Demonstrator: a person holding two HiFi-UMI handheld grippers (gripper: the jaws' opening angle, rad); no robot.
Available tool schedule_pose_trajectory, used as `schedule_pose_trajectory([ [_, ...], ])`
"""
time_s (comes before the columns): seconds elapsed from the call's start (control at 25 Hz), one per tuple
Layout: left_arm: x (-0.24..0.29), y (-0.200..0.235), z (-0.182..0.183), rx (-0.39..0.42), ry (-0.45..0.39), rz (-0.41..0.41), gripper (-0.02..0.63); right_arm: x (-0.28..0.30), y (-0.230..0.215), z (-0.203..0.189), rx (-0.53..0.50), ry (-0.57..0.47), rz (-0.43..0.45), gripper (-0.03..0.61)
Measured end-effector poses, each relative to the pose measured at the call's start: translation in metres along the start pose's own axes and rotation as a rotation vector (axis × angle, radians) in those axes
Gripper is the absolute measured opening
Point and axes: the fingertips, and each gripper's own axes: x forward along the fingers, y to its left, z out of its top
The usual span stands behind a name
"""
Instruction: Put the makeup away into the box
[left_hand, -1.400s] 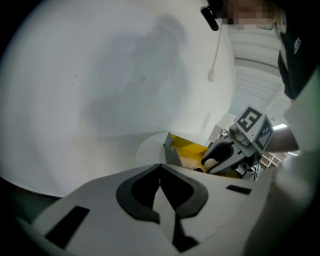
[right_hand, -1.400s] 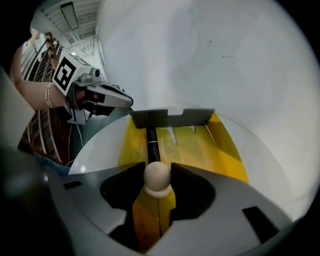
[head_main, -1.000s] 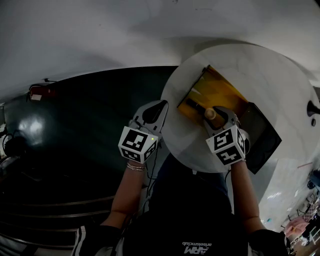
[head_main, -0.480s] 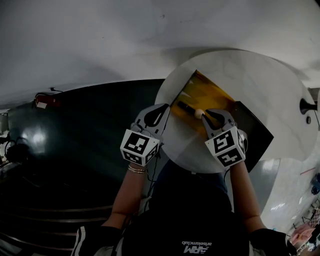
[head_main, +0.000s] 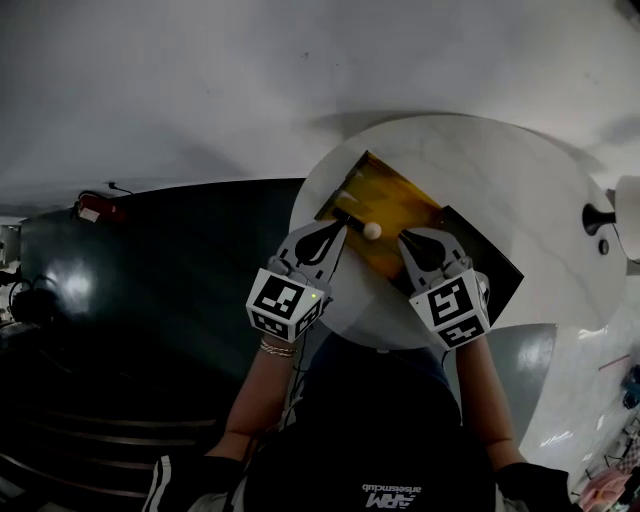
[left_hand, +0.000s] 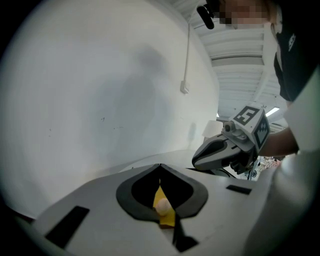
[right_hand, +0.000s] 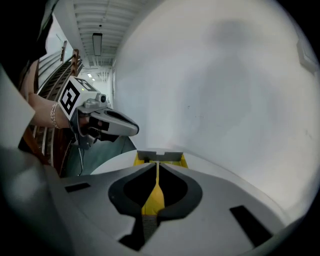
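An open yellow box (head_main: 395, 200) lies on the round white table (head_main: 520, 180), its dark lid (head_main: 485, 260) folded out to the right. Inside it rest a cream ball-shaped makeup piece (head_main: 372, 230) and a dark stick (head_main: 345, 213). My right gripper (head_main: 418, 243) hovers at the box's near edge; its jaws have just been closing and are shut with nothing between them (right_hand: 157, 165). My left gripper (head_main: 322, 238) hangs by the box's left near corner, also shut and empty (left_hand: 160, 167). Past its jaws I see the cream piece (left_hand: 162, 204) on yellow.
A black fixture (head_main: 597, 218) stands at the table's right rim. Left of the table lies a dark green surface (head_main: 150, 260) with a small red object (head_main: 95, 210). A white wall rises behind the table. The person's torso is right below the grippers.
The right gripper let go of the cream piece, which now lies in the box, then drew back from it and shut. The left gripper moved in toward the box's corner.
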Motion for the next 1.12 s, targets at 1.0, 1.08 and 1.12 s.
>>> schedule_pose_trajectory([
  [1.0, 0.026, -0.163, 0.019, 0.035, -0.08, 0.102, 0.017, -0.144, -0.035, -0.071, -0.069, -0.169, 0.049, 0.025],
  [1.08, 0.029, -0.173, 0.02, 0.034, -0.088, 0.117, 0.017, -0.153, -0.039, -0.075, -0.07, -0.183, 0.062, 0.025],
  [1.12, 0.03, -0.178, 0.022, 0.032, -0.093, 0.123, 0.017, -0.157, -0.041, -0.076, -0.071, -0.189, 0.066, 0.025],
])
